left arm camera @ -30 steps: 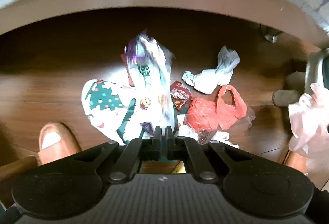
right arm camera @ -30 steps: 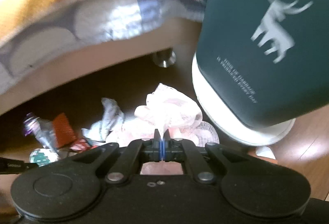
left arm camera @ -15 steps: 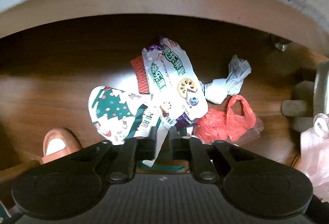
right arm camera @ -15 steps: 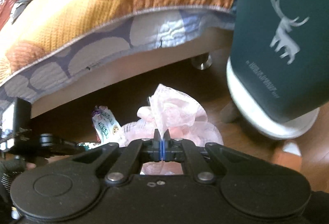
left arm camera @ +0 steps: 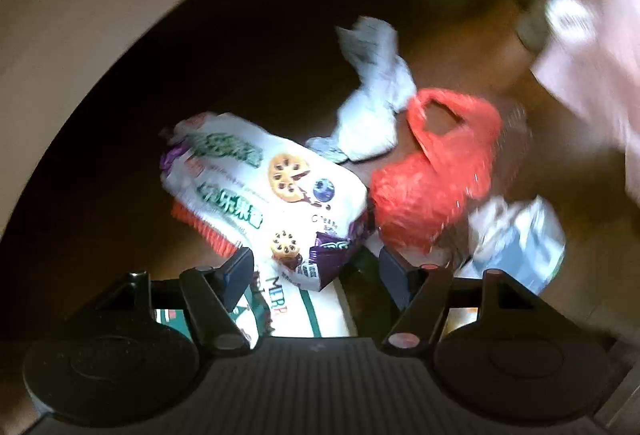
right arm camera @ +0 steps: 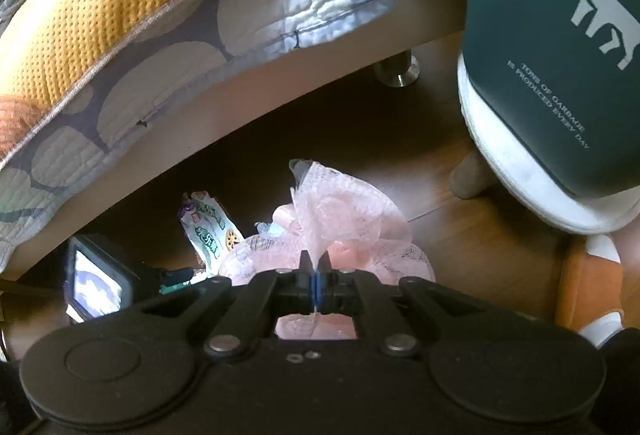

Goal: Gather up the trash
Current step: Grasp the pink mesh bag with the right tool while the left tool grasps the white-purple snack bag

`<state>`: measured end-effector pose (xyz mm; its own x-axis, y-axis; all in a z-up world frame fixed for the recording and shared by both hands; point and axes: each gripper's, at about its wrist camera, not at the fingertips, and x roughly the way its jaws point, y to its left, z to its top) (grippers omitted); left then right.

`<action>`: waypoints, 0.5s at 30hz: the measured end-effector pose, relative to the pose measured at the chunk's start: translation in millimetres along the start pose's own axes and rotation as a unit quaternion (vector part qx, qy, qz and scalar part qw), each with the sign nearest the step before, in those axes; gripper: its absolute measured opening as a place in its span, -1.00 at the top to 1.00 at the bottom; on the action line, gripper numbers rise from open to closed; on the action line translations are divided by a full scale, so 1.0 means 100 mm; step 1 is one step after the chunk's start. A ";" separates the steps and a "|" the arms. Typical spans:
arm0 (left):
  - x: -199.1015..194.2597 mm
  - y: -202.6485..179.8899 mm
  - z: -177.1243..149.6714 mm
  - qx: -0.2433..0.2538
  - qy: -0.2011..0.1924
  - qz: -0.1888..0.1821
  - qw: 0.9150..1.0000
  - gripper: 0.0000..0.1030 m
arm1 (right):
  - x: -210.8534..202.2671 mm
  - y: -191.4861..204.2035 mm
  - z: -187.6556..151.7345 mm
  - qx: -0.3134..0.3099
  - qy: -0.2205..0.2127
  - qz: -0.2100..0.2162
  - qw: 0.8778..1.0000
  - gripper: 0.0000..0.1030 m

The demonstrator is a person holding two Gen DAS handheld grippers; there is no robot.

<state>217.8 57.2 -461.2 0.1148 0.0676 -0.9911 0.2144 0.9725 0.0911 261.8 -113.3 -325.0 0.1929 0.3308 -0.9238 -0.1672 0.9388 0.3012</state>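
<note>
**Pink mesh held fast as the litter pile waits**

Pink netted plastic, the collecting bag, stands pinched by its gathered top between the closed fingers of the right gripper, its bulk bunched just ahead of and beneath the tips. In the left wrist view, the left gripper points down over a heap of rubbish on the dark wooden floor, its jaws having just been opening; they now stand apart, touching nothing, with the white snack wrapper lying loose just ahead between them. A red plastic bag lies to that gripper's right, crumpled white paper beyond. Judging by this, one piece has been let go and a fresh pickup is in hand: next, the open fingers must settle over one item and close.
</note>
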 end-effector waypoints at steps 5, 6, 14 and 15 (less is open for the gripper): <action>0.15 -0.10 -0.04 0.041 -0.007 0.009 0.999 -0.33 | 0.10 0.02 -0.02 0.000 0.009 -0.010 1.000 0.97; 0.17 -0.11 -0.04 0.044 -0.008 0.012 0.999 -0.33 | 0.12 0.03 -0.02 -0.001 0.011 -0.012 1.000 0.97; 0.38 -0.28 -0.02 0.089 -0.023 0.032 0.995 -0.16 | 0.21 0.05 -0.01 0.001 0.024 -0.023 0.999 0.97; 0.40 -0.29 -0.02 0.090 -0.021 0.033 0.995 -0.07 | 0.22 0.05 -0.01 0.002 0.026 -0.024 0.999 0.97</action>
<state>214.6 32.4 -503.9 0.1744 0.1173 -0.9777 0.3753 0.9100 0.1761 264.7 -101.5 -343.9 0.1502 0.2797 -0.9483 -0.1560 0.9538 0.2566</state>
